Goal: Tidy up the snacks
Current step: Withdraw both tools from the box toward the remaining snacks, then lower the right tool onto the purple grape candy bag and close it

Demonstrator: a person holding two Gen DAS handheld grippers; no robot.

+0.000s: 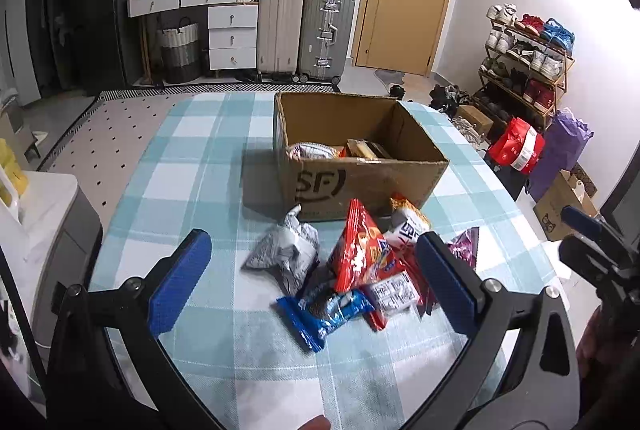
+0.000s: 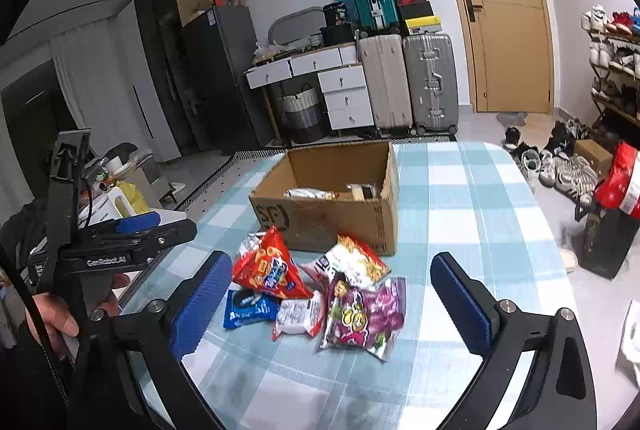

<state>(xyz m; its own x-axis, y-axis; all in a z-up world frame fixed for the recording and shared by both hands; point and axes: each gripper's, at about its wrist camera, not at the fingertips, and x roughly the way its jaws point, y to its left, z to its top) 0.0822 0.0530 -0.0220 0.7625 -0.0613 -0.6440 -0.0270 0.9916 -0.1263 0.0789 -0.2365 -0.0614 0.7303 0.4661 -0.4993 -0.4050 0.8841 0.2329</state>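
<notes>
An open cardboard box [image 1: 372, 181] [image 2: 340, 218] stands on the checked table and holds a few snack packs. In front of it lies a pile of snacks: a red bag [image 1: 362, 254] [image 2: 268, 270], a blue cookie pack [image 1: 324, 314] [image 2: 248, 310], a silver bag [image 1: 288, 254], a white-and-red pack [image 1: 394, 292] [image 2: 298, 316], a white-orange bag [image 1: 408, 222] [image 2: 356, 262] and a purple bag [image 2: 364, 318] [image 1: 466, 246]. My left gripper [image 1: 316, 290] is open and empty, hovering before the pile. My right gripper [image 2: 332, 306] is open and empty, also facing the pile.
The table [image 1: 192, 157] has a blue-white checked cloth. A white appliance with a yellow bottle [image 1: 36, 205] stands at its left edge. Suitcases [image 1: 304, 33], drawers and a door stand behind. A shoe rack [image 1: 528, 69] and bags [image 1: 516, 145] stand on the floor at right.
</notes>
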